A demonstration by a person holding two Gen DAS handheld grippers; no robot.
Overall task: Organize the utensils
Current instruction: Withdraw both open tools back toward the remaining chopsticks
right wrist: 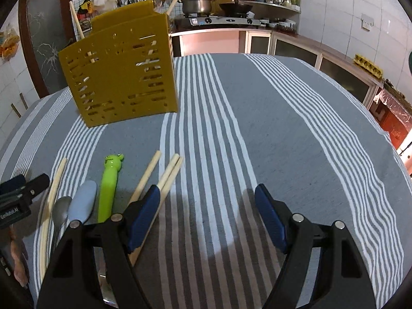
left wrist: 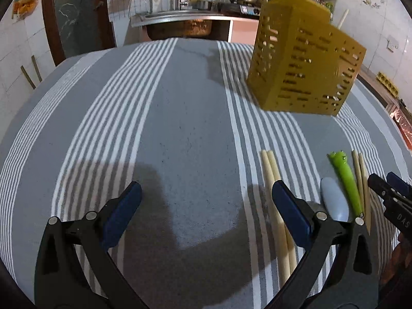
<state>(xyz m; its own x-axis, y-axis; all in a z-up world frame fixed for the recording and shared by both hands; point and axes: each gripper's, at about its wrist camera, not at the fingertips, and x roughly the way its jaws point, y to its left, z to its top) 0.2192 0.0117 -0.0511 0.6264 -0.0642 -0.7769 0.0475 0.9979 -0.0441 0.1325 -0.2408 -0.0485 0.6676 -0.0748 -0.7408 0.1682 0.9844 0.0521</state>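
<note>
We hold both grippers, left and right, wide and empty above the striped tablecloth, chopsticks beside the yellow utensil holder.

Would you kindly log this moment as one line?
left hand-held gripper: open, empty | right hand-held gripper: open, empty | chopsticks, spoons: on cloth | caddy: upright

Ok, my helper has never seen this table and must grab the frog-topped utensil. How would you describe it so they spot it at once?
Start at the yellow slotted utensil holder standing on the striped tablecloth. Nearer the camera lies a row of utensils; the frog handle lies between pale chopsticks and a grey-blue handle. It alone is bright green, with a small frog face at its far end.
</note>
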